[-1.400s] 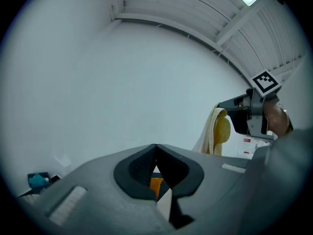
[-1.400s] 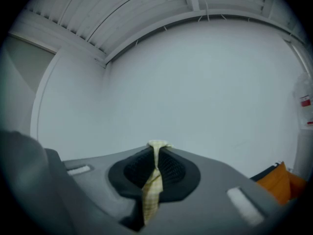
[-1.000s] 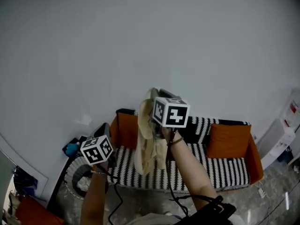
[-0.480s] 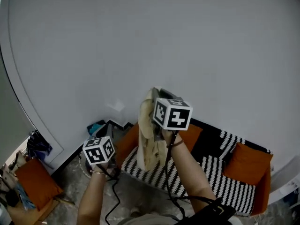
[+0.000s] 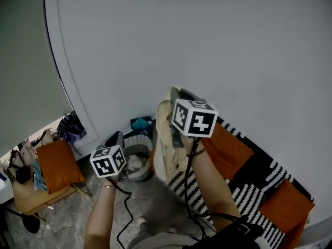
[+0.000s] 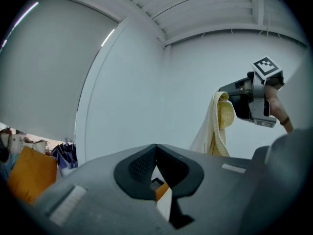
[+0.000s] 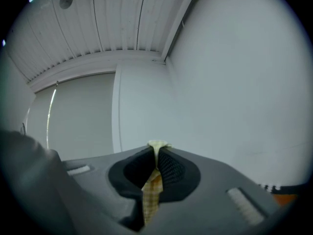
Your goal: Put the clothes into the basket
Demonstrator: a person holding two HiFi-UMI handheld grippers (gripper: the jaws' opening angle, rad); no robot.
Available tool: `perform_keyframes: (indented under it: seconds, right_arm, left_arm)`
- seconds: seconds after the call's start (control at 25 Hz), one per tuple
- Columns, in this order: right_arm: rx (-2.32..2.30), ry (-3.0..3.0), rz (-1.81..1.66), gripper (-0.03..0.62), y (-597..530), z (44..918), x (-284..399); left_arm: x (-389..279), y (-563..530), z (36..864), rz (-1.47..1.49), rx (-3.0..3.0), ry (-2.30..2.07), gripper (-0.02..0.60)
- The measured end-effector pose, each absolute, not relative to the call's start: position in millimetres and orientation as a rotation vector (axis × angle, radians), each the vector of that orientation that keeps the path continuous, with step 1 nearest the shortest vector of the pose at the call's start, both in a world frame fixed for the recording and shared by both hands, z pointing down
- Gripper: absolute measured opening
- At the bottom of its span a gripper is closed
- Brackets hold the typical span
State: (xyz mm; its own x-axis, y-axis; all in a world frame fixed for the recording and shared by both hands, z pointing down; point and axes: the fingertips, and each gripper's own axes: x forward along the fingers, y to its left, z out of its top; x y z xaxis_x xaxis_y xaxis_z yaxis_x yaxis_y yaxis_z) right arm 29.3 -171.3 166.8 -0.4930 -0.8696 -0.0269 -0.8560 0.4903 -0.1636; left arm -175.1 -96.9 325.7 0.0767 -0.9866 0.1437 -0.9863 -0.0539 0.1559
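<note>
A pale yellow checked cloth (image 5: 167,141) hangs in the air from my right gripper (image 5: 175,94), which is shut on its top edge. The pinched cloth (image 7: 152,187) shows between the closed pads in the right gripper view. A round grey basket (image 5: 136,150) stands on the floor by the wall, with something pale inside. It lies just left of and below the hanging cloth. My left gripper (image 5: 117,137) is lower and to the left, above the basket's near side, its jaws shut with nothing in them. The left gripper view shows the right gripper (image 6: 250,101) and the cloth (image 6: 219,126).
A black-and-white striped sofa (image 5: 249,191) with orange cushions (image 5: 228,148) runs along the wall at the right. A low stand with an orange cushion (image 5: 56,163) and small items sits at the left. A teal object (image 5: 140,123) lies behind the basket. Cables trail down from both grippers.
Both grippers have swung to the left, the cloth still in the right one. They have left the sofa's middle, and the basket has come into view beside the cloth.
</note>
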Motion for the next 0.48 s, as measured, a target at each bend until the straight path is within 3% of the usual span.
perform_keyframes:
  seconds: [0.48]
  right_arm:
    - [-1.226,2.780,-0.226,0.017,-171,162,-125]
  left_arm:
    - [-311,-64,322,-0.090,1.912,-2.225,-0.005]
